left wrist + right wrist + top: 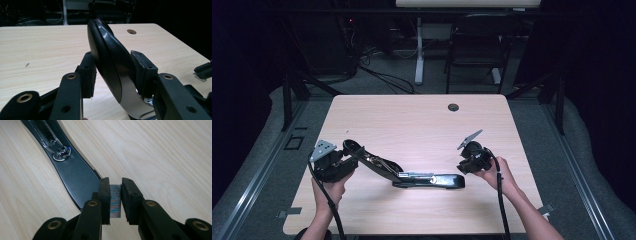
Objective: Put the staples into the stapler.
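1. The opened black stapler (412, 175) spans the near middle of the table (412, 115), barring the straight way between the left gripper (343, 162) and right gripper (465, 165)
2. Its raised arm slants up leftward; the base lies flat
3. Bare wood behind the stapler, up to the small round hole (453, 107), leaves wide passage
4. A narrower bare strip runs along the near edge
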### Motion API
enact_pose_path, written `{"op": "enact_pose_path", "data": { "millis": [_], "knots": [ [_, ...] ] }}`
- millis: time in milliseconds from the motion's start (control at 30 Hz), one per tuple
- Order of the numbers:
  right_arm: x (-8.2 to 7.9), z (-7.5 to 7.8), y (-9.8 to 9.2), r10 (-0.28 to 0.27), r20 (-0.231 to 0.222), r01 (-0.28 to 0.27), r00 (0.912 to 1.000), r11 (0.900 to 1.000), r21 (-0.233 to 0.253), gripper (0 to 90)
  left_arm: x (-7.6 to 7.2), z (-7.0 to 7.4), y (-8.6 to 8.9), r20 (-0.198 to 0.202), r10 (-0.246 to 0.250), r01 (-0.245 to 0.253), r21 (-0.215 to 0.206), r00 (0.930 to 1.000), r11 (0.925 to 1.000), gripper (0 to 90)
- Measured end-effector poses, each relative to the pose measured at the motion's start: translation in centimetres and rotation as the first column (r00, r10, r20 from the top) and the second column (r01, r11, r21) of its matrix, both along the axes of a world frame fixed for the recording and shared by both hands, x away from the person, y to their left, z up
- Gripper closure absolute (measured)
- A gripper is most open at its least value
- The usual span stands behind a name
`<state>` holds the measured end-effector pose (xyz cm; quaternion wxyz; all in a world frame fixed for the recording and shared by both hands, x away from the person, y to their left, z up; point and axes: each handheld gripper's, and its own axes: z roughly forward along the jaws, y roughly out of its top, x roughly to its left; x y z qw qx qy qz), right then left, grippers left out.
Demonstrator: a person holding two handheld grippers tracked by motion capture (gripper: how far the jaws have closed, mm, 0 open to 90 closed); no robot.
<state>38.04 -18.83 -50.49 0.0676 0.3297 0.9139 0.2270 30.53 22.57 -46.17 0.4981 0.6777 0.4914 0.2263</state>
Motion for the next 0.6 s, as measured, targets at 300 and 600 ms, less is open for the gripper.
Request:
{"op": "enact_pose_path", "data": {
  "millis": [300,600],
  "knots": [
    [0.3,0.2,1.0,0.056,0.013,-0.056,0.9983,0.998,0.032,78.2,0.0,0.0,-0.1,0.006,0.004,-0.004,-0.001,1.0000,1.0000,57.6],
    [0.8,0.5,2.6,0.109,0.034,-0.112,0.9934,0.992,0.067,78.2,0.0,-0.1,0.1,0.000,0.000,0.000,0.000,1.0000,1.0000,57.7]
  ]
}}
